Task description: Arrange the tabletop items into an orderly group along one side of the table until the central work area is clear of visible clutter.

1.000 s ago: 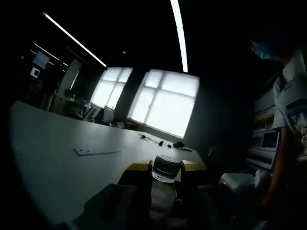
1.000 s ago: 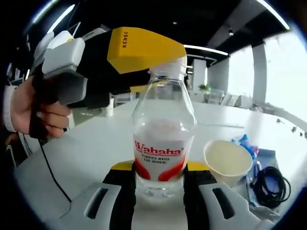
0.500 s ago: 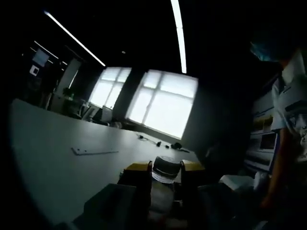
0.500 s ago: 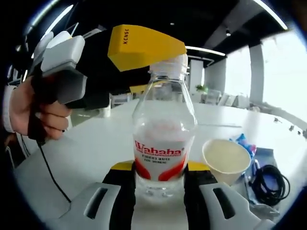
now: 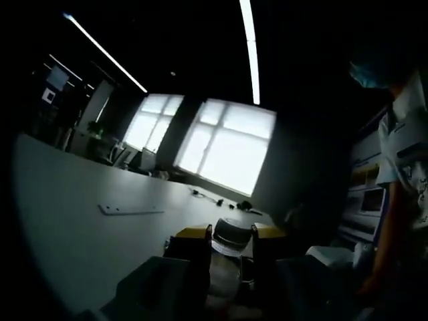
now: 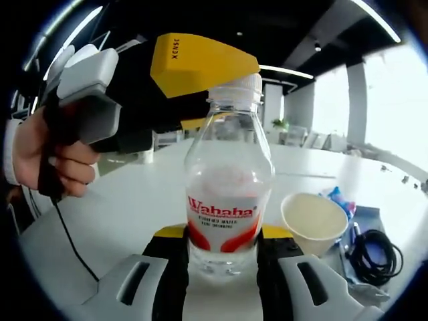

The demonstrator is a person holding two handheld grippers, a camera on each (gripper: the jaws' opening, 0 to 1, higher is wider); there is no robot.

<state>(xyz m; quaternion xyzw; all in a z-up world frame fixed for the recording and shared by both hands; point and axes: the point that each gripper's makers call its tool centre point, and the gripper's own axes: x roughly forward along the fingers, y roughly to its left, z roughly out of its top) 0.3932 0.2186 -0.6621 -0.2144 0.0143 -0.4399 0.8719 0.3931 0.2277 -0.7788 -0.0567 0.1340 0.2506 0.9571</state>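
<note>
We hold a clear Wahaha water bottle (image 6: 229, 200) upright at the near edge of the white tabletop (image 6: 134, 194), the right gripper (image 6: 224, 251) with its jaws clamped on the lower body of the bottle, just under the red-and-white label. From the left in the right gripper view comes the left gripper (image 6: 200, 87), yellow and black, its jaws closed on the bottle's white cap (image 6: 234, 85); a hand (image 6: 50, 160) grips its grey handle, and a thin black cable hangs below it.

Just right of the bottle stands an empty cream paper cup (image 6: 314, 222). Behind the cup lies a blue wrapper (image 6: 338, 197), and beside it a coiled black cable (image 6: 376, 257) rests on a grey-blue pad (image 6: 368, 217).

In the dim left gripper view, we look along the left gripper (image 5: 231, 237) over the cap (image 5: 231, 234) held between its yellow-tipped jaws. The long tabletop (image 5: 73, 221) runs toward bright windows (image 5: 224, 144), with a flat pale strip (image 5: 130, 209) lying on it and small dark objects (image 5: 231, 200) far off. A person in a light shirt (image 5: 401, 140) stands at the right edge.
</note>
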